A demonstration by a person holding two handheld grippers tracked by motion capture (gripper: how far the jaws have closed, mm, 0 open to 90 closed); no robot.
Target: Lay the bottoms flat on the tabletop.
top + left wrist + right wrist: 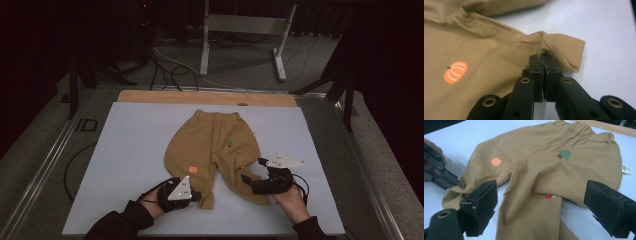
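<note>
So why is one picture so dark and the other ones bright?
High view: the room is dim and black round the edges, so the tan trousers look dull. Left gripper view: bright and close, the pumpkin patch glows slightly soft, the hem sharp. Right gripper view: well lit, but its own near jaws look big and a bit blurry.

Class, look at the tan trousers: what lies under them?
The trousers lie flat on a pale blue sheet, which shows all round them. Whatever the cloth covers cannot be seen. The left gripper pinches one leg's hem.
</note>
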